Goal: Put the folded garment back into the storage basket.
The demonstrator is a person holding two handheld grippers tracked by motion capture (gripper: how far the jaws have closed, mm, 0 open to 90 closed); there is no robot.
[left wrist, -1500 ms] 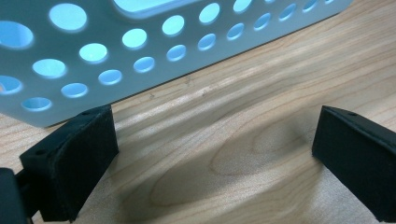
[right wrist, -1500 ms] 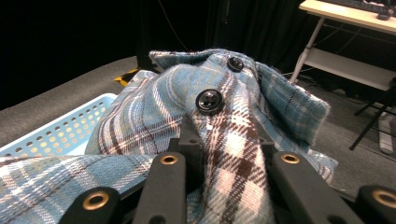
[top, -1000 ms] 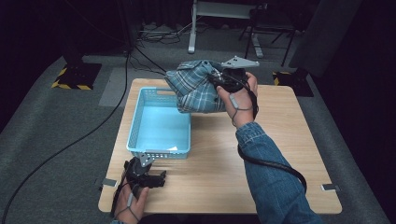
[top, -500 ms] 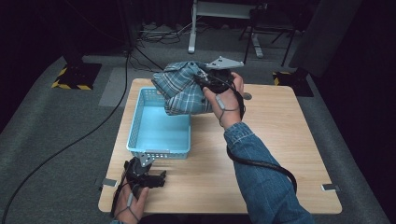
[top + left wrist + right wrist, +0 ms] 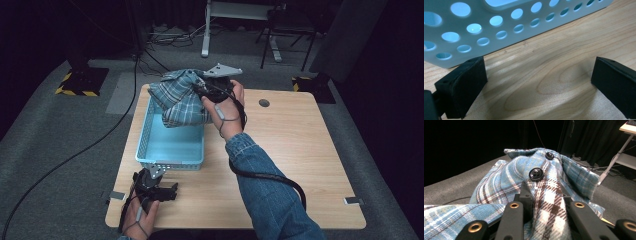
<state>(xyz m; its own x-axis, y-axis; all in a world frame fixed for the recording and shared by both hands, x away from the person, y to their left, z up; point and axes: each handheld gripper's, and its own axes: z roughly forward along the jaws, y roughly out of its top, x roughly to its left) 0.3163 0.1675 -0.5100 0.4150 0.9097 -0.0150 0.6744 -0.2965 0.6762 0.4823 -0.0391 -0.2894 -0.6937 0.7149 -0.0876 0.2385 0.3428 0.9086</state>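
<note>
A blue plaid shirt (image 5: 177, 97) hangs bunched over the far end of the light blue basket (image 5: 145, 142). My right gripper (image 5: 200, 91) is shut on the shirt and holds it in the air. In the right gripper view the plaid cloth (image 5: 549, 195) with its dark buttons is pinched between the two black jaws. My left gripper (image 5: 172, 191) rests on the table just in front of the basket's near wall, open, with bare wood between its fingers (image 5: 464, 85). The holed basket wall (image 5: 499, 27) stands right beyond them.
The wooden table (image 5: 300, 150) has free room to the right of the basket, with a round cable hole (image 5: 264, 103) at the back. A cable (image 5: 270, 175) trails from the right gripper under the denim sleeve. Beyond the table lie dark floor, cables and desk legs.
My right gripper has carried the shirt leftward, from beyond the basket's right far corner to over its far end. The left gripper has stayed where it was.
</note>
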